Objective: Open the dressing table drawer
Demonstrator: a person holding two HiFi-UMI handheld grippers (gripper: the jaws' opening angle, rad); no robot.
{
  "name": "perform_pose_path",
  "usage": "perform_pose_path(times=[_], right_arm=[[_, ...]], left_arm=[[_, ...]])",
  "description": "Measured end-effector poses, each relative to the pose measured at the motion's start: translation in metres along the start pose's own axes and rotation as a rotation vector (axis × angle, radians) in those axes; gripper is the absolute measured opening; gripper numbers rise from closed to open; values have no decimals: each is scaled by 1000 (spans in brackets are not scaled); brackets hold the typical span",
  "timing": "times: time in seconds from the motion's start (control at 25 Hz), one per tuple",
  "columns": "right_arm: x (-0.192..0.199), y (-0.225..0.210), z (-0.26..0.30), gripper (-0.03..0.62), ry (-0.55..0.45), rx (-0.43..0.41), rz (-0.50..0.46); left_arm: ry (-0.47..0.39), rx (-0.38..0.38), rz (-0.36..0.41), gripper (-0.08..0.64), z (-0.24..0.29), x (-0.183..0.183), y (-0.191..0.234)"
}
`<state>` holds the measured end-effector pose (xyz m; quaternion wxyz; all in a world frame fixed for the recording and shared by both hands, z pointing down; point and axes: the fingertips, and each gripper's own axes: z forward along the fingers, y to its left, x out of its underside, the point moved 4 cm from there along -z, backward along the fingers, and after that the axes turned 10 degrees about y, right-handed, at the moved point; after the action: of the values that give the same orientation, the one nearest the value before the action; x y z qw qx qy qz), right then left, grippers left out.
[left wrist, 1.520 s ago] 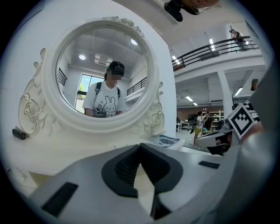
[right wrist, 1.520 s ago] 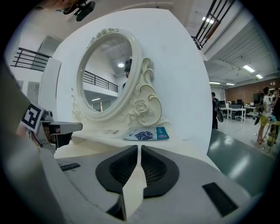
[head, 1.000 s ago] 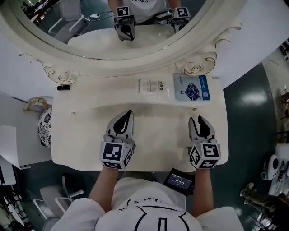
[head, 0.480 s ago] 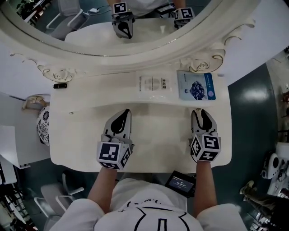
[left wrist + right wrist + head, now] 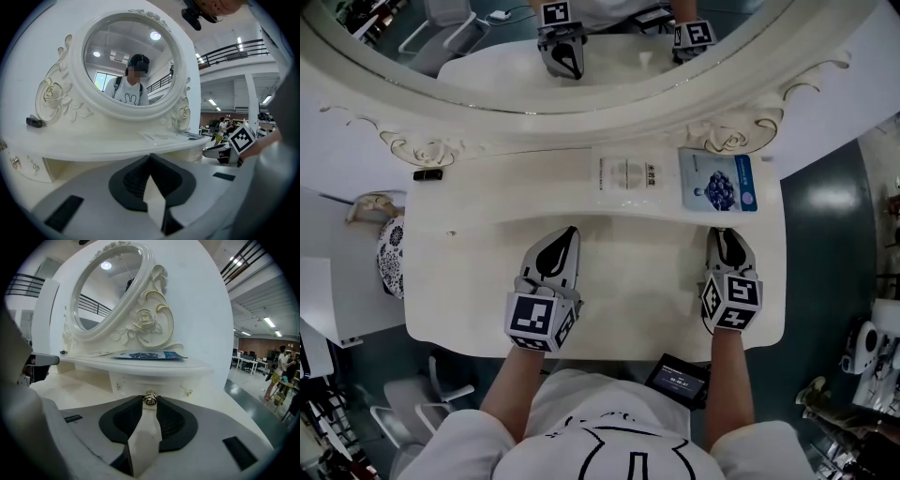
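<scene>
The white dressing table (image 5: 459,281) has a raised shelf under its oval mirror (image 5: 581,66). In the right gripper view a small drawer front (image 5: 136,380) under that shelf carries a gold knob (image 5: 150,400). My right gripper (image 5: 724,236) (image 5: 150,404) reaches the shelf's front at the right, and its jaws are closing with the knob between the fingertips. No firm press shows. My left gripper (image 5: 570,234) (image 5: 150,157) rests over the tabletop's middle, tips together, with nothing in them.
A blue packet (image 5: 718,181) and a white packet (image 5: 630,175) lie on the shelf. A small black object (image 5: 427,174) sits at its left end. Two more gold knobs (image 5: 188,392) flank the middle one. A black device (image 5: 677,380) hangs at the person's waist.
My right gripper has slid forward to the shelf's front and its jaws have narrowed. The left gripper has stayed in place.
</scene>
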<state>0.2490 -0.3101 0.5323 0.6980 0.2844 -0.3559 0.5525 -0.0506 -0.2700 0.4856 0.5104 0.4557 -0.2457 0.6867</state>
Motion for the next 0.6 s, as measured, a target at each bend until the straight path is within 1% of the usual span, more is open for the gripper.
perform_pose_path(times=[0.12,0.36,0.6], right_arm=[[0,1,0,114,-1,5,3],[1,0,-1,112,-4,23,12],[3,3,-5,112,-11,31,15]], left_arm=[[3,7,2,17,0,0,-2],[8,25,32,17,-2,0,-11],[-12,13,34,17,-8,-2,-14]])
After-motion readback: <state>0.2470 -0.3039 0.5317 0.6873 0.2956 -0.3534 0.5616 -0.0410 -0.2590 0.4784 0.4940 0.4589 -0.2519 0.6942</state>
